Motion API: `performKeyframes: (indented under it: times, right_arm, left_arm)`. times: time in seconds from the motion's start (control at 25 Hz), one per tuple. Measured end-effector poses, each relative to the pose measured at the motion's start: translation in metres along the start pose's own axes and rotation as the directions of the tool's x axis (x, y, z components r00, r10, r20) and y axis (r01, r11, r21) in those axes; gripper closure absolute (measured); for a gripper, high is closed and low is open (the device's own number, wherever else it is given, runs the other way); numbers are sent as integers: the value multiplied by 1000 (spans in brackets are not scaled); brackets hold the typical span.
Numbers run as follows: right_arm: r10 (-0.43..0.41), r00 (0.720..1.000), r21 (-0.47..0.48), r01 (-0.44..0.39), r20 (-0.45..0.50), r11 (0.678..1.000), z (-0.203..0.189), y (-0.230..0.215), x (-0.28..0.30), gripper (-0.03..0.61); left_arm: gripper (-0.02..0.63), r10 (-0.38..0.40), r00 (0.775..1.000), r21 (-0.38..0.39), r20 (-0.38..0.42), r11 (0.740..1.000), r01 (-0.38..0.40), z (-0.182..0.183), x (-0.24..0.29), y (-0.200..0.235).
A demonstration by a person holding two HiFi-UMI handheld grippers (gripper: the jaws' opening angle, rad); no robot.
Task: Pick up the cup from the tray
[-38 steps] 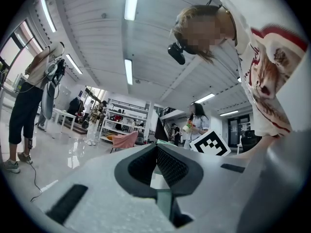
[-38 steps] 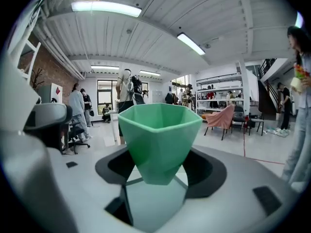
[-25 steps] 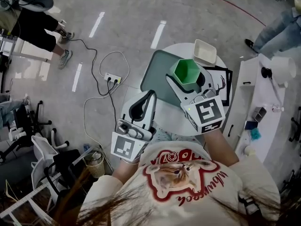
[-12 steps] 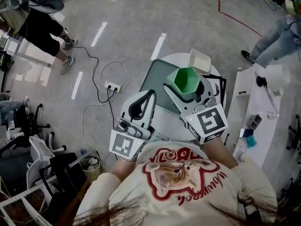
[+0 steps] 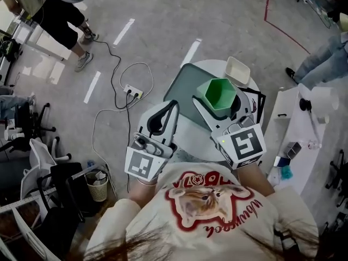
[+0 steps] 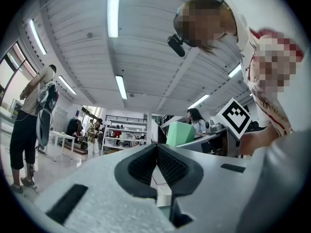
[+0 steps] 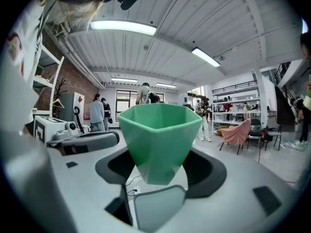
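Got the green cup (image 7: 159, 130) clamped tight in the jaws of the right gripper (image 7: 160, 168), up in the air over the 3 o'clock side of the grey tray (image 5: 182, 86), and off at the cup's 8 o'clock just the left gripper (image 6: 156, 165), jaws pressed together on nothing.

Head view steeply down, gripper views close along jaws, all sharing cup (image 5: 216, 94)
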State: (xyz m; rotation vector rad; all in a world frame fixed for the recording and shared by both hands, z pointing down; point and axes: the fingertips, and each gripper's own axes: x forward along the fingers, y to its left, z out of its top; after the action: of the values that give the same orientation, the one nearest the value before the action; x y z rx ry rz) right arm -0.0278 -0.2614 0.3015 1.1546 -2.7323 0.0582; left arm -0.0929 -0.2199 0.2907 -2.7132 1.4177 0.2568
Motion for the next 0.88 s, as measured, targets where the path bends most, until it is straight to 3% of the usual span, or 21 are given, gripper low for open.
performKeyframes:
  times: [0.16, 0.48, 0.64, 0.88]
  right_arm:
    - [23, 1000, -23, -23, 5, 999, 3, 9, -9, 272]
    - [1, 1000, -44, 0, 21, 999, 1, 34, -47, 273]
    - [-22, 999, -55, 23, 31, 998, -1, 61, -77, 273]
    - [-51, 998, -52, 53, 38, 997, -5, 115, -141, 273]
  left_arm:
    - [600, 41, 999, 11, 15, 999, -41, 6, -12, -2]
    - [600, 44, 999, 57, 27, 997, -45, 18, -54, -28]
    - [600, 35, 999, 104, -1, 994, -35, 16, -94, -55]
    - [600, 23, 999, 105, -27, 994, -20, 23, -171, -110]
